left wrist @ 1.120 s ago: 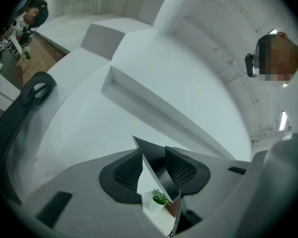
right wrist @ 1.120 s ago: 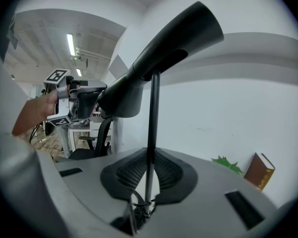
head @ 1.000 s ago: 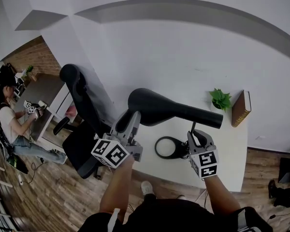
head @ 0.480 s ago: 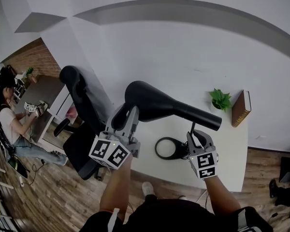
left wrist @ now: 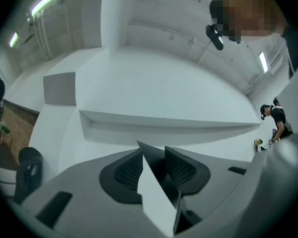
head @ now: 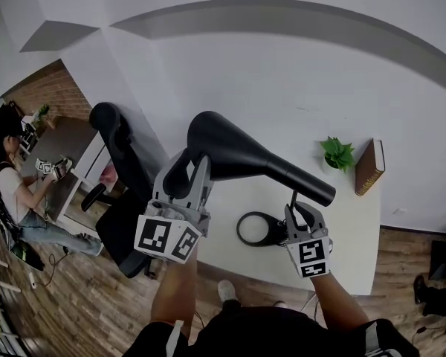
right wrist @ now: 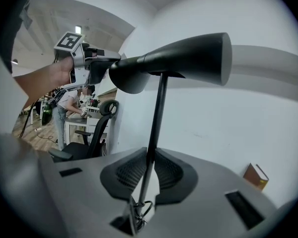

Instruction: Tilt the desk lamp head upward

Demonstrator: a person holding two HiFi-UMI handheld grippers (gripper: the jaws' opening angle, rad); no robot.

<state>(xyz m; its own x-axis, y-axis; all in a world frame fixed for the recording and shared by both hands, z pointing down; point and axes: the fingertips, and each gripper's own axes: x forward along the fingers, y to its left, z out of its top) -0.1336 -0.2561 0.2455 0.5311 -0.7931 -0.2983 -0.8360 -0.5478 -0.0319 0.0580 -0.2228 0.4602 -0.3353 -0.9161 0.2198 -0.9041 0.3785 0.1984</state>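
The black desk lamp has a long cone-shaped head (head: 238, 155) on a thin stem (right wrist: 156, 118) that rises from a ring base (head: 254, 228) on the white desk (head: 353, 236). My left gripper (head: 184, 178) is shut on the rim of the head's wide end; in the left gripper view that rim (left wrist: 156, 187) shows as a black and white wedge between the pads (left wrist: 128, 170) of the left gripper (left wrist: 156, 175). My right gripper (head: 299, 213) is shut on the stem low down, just above the base. The right gripper view shows the stem between the pads (right wrist: 169, 170) of the right gripper (right wrist: 148, 175), with the head (right wrist: 188, 58) above them.
A small green plant (head: 338, 153) and a brown book (head: 370, 166) stand at the desk's back right against the white wall. A black office chair (head: 119, 136) stands left of the desk. Farther left a person (head: 7, 181) sits at another desk.
The lamp head's wide end has risen and swung a little left with my left gripper on it. The right gripper has stayed on the stem.
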